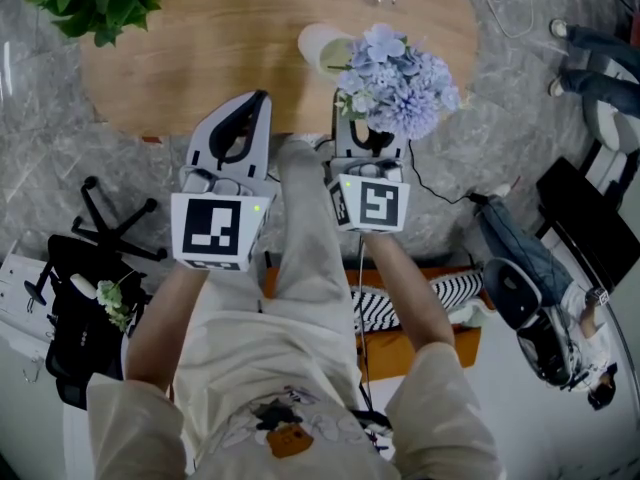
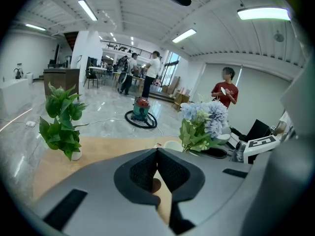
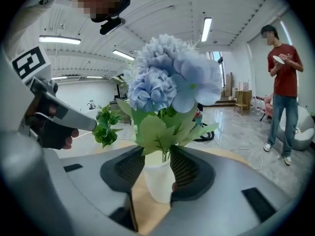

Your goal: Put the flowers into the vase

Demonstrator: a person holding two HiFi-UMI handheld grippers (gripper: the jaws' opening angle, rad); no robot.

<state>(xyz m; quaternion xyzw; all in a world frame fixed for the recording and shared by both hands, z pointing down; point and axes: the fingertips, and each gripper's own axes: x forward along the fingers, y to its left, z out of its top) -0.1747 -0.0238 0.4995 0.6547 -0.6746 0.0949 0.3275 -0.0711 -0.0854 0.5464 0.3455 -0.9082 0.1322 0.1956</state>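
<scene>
At centre of the right gripper view, the flowers (image 3: pixel 170 82) stood with stems down in the white vase (image 3: pixel 158 178) on the table (image 1: pixel 200 58); placement looked done. Right gripper (image 3: pixel 157 152) jaws were spread wide either side of the vase, apparently not pressing, probably to let go. Left gripper (image 2: pixel 157 152) was closed on nothing and sat idle at the table edge. Stem ends were hidden inside the opaque vase, the vase foot was cut off by the jaw body, and in the head view the blooms covered the right jaw tips.
</scene>
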